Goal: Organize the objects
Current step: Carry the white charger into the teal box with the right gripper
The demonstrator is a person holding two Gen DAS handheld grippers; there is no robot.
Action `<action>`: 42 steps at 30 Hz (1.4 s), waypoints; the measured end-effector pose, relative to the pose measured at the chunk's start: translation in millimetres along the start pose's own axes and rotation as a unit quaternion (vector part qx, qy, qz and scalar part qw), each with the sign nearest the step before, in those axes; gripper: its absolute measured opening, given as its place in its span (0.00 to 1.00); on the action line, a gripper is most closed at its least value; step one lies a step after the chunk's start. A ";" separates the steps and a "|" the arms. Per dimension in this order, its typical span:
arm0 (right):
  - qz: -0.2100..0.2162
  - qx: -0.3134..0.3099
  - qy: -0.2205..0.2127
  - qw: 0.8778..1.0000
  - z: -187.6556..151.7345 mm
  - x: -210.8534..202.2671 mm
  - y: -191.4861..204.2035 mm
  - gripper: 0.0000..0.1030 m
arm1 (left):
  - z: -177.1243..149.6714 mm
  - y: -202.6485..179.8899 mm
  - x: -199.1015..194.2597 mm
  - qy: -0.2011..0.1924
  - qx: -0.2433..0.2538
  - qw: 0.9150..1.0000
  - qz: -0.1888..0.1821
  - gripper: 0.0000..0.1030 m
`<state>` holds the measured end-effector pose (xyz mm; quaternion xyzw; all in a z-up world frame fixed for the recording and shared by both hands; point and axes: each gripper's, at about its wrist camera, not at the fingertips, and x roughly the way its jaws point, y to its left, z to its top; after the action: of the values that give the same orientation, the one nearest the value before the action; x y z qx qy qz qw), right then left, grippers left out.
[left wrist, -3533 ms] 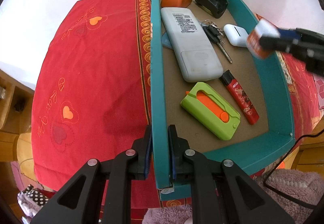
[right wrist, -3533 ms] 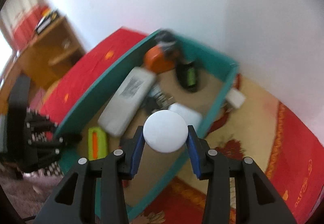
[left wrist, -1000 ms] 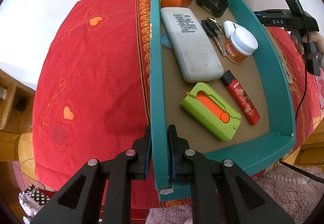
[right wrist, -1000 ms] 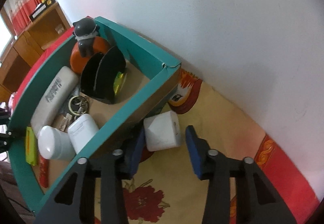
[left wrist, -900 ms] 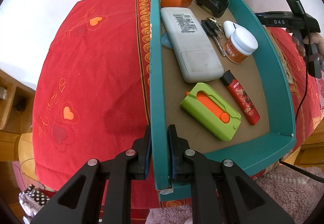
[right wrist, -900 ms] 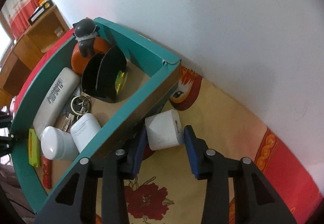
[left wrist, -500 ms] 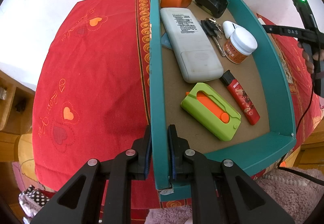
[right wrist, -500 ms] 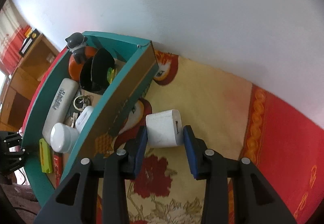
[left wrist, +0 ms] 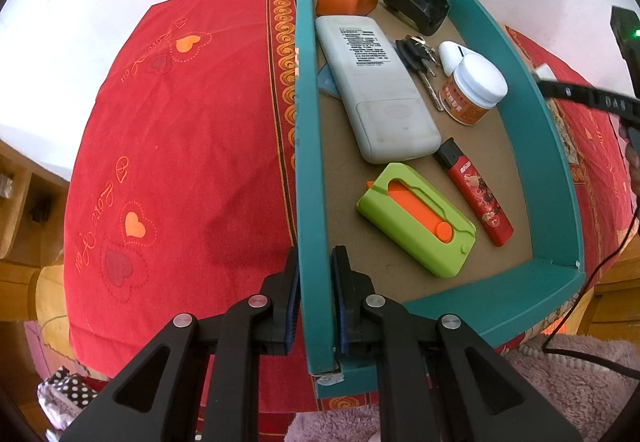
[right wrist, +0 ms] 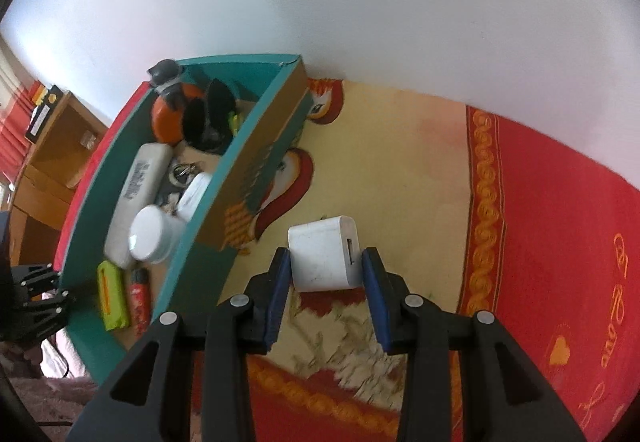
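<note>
Beside the teal box (right wrist: 244,178) on the worktop, my right hand-held gripper (right wrist: 325,282) straddled the white charger (right wrist: 322,260), jaws apart; my left hand-held gripper (left wrist: 315,296) clamped the box's wall, steadying it.

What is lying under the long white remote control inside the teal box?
A pale blue flat piece sticks out from beneath the left edge of the long white remote control in the teal box. Most of that piece is covered, so its shape is hidden.
</note>
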<state>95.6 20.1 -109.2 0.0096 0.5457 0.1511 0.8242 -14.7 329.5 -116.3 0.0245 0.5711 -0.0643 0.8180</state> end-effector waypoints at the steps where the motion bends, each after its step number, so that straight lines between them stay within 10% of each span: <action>1: -0.006 -0.001 0.011 1.000 0.4 1.2 7.2 0.35 | -0.1 -0.2 -0.3 0.000 0.000 1.000 0.000 0.14; 8: -0.047 -0.030 0.048 0.997 -15.3 11.0 25.2 0.37 | 0.0 0.1 -1.6 -0.001 0.001 1.000 -0.001 0.14; 13: -0.050 -0.037 0.026 0.998 -20.7 0.3 30.8 0.65 | 0.7 0.1 -2.8 -0.001 0.002 1.000 -0.001 0.14; 22: -0.100 -0.093 0.032 0.990 -18.8 10.1 50.9 0.64 | 1.9 -0.8 -3.4 -0.001 0.004 1.000 -0.001 0.14; 24: -0.100 -0.086 0.034 0.991 -19.1 12.6 47.5 0.50 | 1.7 -0.8 -3.4 -0.001 0.003 1.000 -0.001 0.14; 35: -0.062 -0.047 0.006 0.997 -16.4 -11.4 49.8 0.44 | 1.7 -1.2 -3.6 -0.001 0.004 1.000 -0.001 0.14; 42: -0.012 -0.128 -0.018 0.991 -9.9 -47.8 106.9 0.44 | 1.3 -1.4 -3.6 -0.001 0.003 1.000 -0.001 0.14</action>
<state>43.9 108.2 -51.0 -0.0999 0.5070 0.2101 0.8299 -14.8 328.3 -112.4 0.0268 0.5698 -0.0669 0.8186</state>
